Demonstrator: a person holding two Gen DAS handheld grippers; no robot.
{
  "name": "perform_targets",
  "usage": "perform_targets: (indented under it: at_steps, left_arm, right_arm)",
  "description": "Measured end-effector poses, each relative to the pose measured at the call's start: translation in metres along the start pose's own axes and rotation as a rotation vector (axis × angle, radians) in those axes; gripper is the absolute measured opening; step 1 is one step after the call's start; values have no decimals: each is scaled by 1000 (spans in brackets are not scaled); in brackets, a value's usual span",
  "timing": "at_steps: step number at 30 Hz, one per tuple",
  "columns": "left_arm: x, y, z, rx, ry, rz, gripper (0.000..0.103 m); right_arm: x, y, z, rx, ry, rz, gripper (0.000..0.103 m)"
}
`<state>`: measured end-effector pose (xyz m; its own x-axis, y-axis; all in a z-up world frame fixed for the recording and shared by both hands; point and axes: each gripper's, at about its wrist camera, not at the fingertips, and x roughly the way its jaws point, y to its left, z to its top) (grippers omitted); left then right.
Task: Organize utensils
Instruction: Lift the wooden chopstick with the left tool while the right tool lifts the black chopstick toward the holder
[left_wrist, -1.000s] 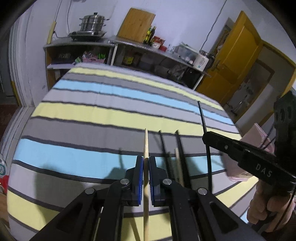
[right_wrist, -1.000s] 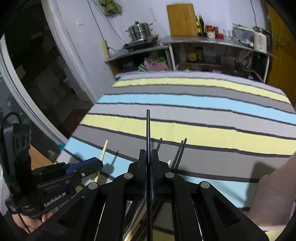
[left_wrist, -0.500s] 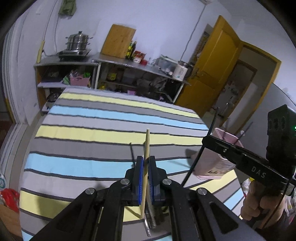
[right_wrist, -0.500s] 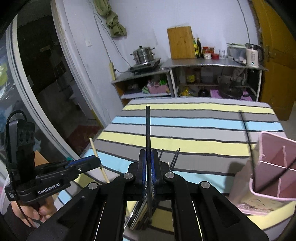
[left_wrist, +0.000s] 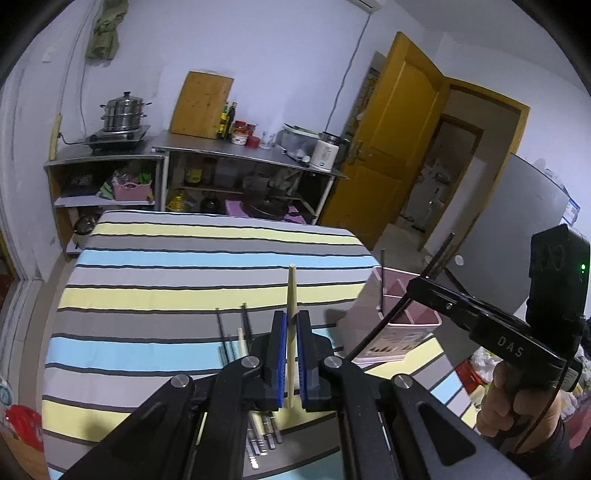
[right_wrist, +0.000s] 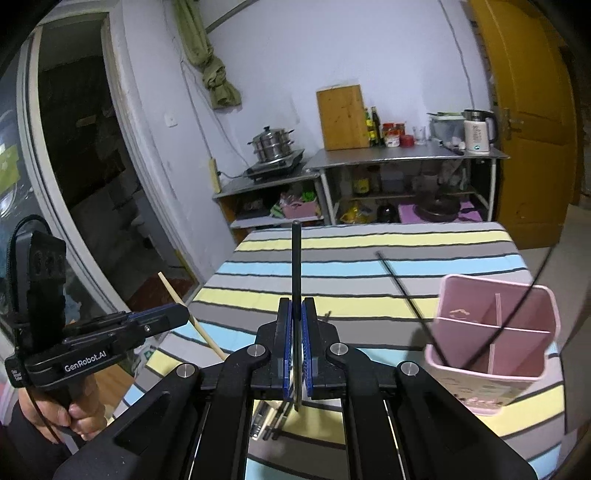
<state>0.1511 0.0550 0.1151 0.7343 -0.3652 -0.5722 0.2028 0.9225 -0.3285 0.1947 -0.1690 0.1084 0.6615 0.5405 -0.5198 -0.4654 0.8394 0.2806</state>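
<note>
— Two chopsticks are seen lifted above the striped tablecloth (left_wrist: 147, 266): a pale wooden chopstick (left_wrist: 291, 325) is clamped between the blue pads of the left gripper (left_wrist: 291, 354), and a black chopstick (right_wrist: 296, 280) is pinched by the right gripper (right_wrist: 296, 354).

— How are the sticks held, and where is the holder?

— Both are gripped near their lower ends, with the long ends raised past the fingertips. A pink divided utensil holder (right_wrist: 491, 332) is stood on the cloth at the right gripper's right side; one black chopstick (right_wrist: 406, 299) is already leaned in its near-left compartment.

— What is left on the table?

— A small pile of chopsticks (left_wrist: 240, 339), black and pale, is laid on the cloth just below the left gripper. Each gripper's handle is grasped by a hand (right_wrist: 74, 410). A steamer pot (left_wrist: 123, 110) and a wooden cutting board (left_wrist: 201, 105) are seen on the shelving behind.
</note>
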Motion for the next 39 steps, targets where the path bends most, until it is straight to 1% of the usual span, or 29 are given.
perform_targets:
  at_steps: [7,14,18,22,29,34,39]
  left_arm:
    - [13,-39,15,43,7,-74,5]
    - [17,-90,44,99,-25,-155,5]
    - [20,-113,62,119,-51,-180,5]
    - [33,-130,79,133,-62,-191,5]
    - [76,-144,87,143,-32,-176,5]
    - [110,-140,77,141,14,-160,5]
    - [139,-134,65,142,54,-144,5]
  right_arm:
    - [-32,-26,5,44,-46,-50,5]
    - [-72,-52,23,71,-124,-111,5]
    - [-92,-67,35,84,-172,-151,5]
    - [-105,-85,45,104,-214,-195,5]
    - [-101,-112,49,138,-228,-234,5]
    - [-85,-128,43,154,-203,-248,5]
    - [-66,-141,30,174,-161,-257,5]
